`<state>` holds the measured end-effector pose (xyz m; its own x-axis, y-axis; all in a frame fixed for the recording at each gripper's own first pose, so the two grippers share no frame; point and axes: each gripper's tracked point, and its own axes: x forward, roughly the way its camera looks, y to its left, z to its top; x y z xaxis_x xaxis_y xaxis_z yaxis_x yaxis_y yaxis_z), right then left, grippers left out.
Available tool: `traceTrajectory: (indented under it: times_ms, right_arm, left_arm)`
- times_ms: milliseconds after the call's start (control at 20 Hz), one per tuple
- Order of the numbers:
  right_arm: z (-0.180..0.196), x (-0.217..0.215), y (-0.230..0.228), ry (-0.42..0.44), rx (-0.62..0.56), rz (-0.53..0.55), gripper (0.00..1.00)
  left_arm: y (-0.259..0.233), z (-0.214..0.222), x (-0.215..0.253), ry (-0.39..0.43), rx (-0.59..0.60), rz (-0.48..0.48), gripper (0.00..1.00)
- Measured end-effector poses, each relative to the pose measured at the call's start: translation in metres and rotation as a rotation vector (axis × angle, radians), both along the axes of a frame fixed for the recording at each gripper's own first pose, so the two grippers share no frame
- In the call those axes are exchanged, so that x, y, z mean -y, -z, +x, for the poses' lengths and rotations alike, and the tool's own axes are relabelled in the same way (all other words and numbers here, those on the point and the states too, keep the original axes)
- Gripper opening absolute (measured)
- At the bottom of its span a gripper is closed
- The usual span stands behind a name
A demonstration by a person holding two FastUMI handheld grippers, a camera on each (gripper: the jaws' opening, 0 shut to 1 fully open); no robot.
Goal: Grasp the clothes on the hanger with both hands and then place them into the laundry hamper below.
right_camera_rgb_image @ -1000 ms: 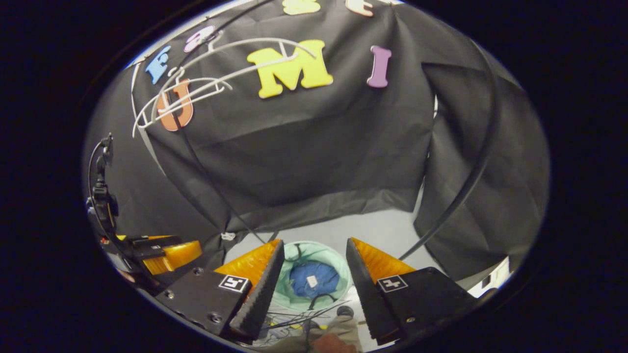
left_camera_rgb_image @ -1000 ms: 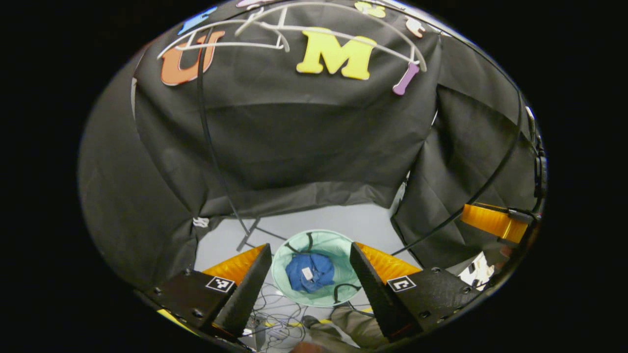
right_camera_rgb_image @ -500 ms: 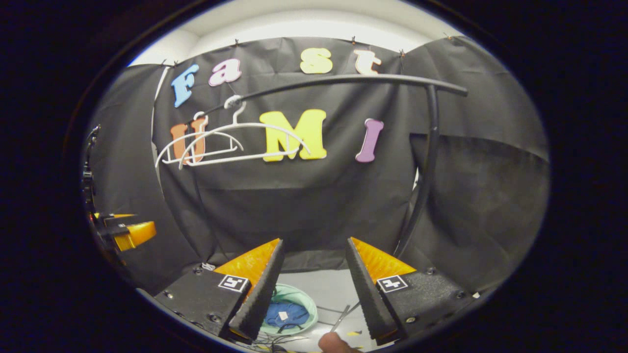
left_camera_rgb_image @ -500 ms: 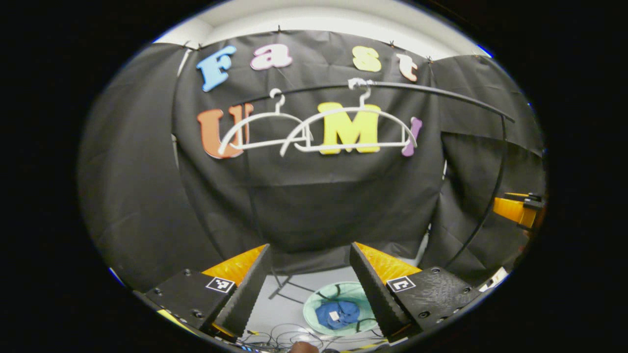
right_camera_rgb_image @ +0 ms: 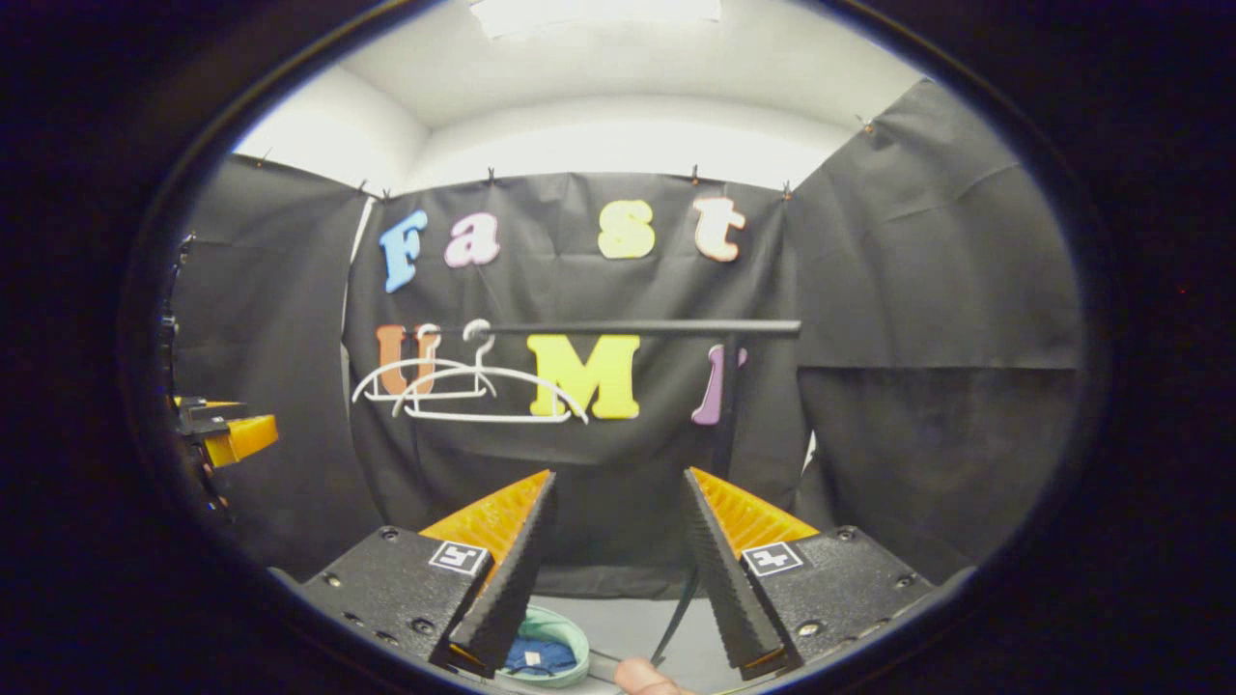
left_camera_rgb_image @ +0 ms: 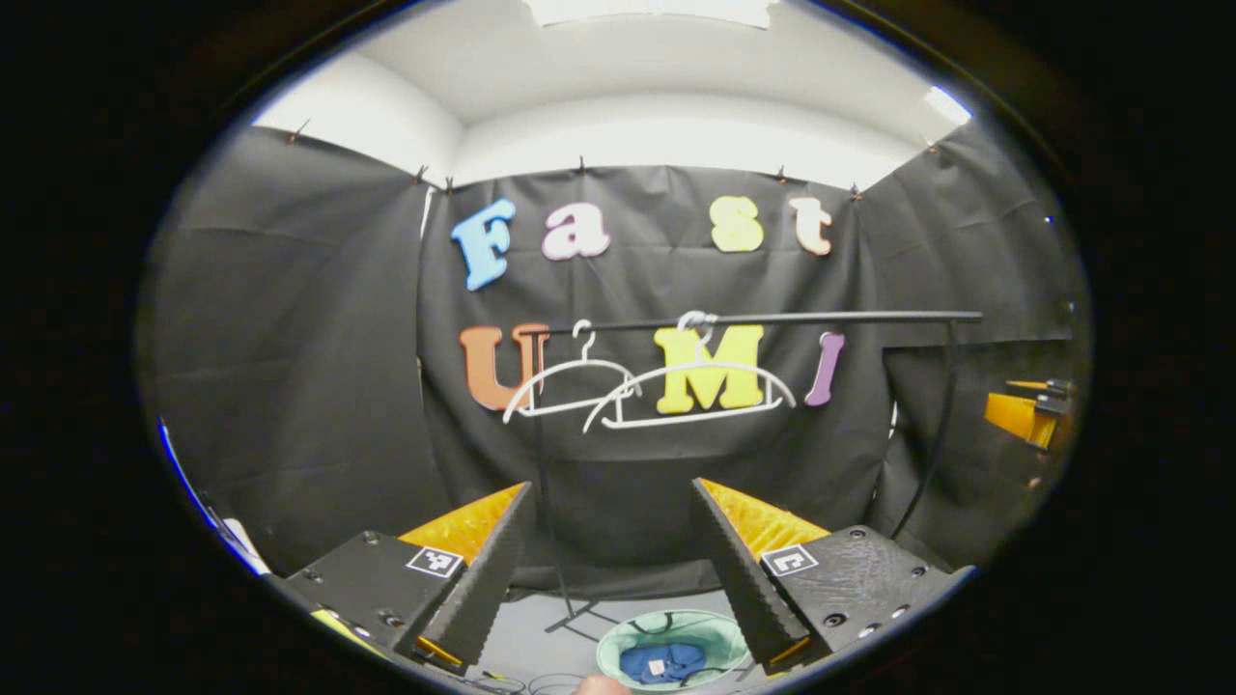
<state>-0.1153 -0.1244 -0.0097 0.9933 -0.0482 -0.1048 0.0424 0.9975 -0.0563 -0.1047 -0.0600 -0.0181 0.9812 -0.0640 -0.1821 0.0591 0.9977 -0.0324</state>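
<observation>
Views tilted up, white ceiling (left_camera_rgb_image: 657, 87) (lit), grey floor (right_camera_rgb_image: 628, 618).

A staged recording booth is shown rather than a lived-in home. Black cloth (left_camera_rgb_image: 290, 367) is pinned up as walls well beyond the jaws, with plain white wall (left_camera_rgb_image: 666, 135) seen above it. A black garment rail (left_camera_rgb_image: 772, 317) carrying bare white hangers (left_camera_rgb_image: 690, 391) is set before the cloth, and loose cables (left_camera_rgb_image: 512, 683) are strewn on the grey floor (left_camera_rgb_image: 541, 642) below the jaws.
</observation>
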Motion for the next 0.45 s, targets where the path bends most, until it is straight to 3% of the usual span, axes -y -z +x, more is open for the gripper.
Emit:
traceTrajectory:
  times_ms: [350, 450]
  right_arm:
    - [-0.061, 0.036, -0.073, -0.059, 0.174, 0.026, 0.81]
    - [-0.076, 0.046, -0.089, -0.06, 0.204, 0.052, 0.81]
  left_arm:
    - [-0.083, -0.07, 0.009, -0.041, 0.135, 0.057, 1.0]
    - [-0.107, -0.082, 0.007, -0.053, 0.18, 0.032, 1.0]
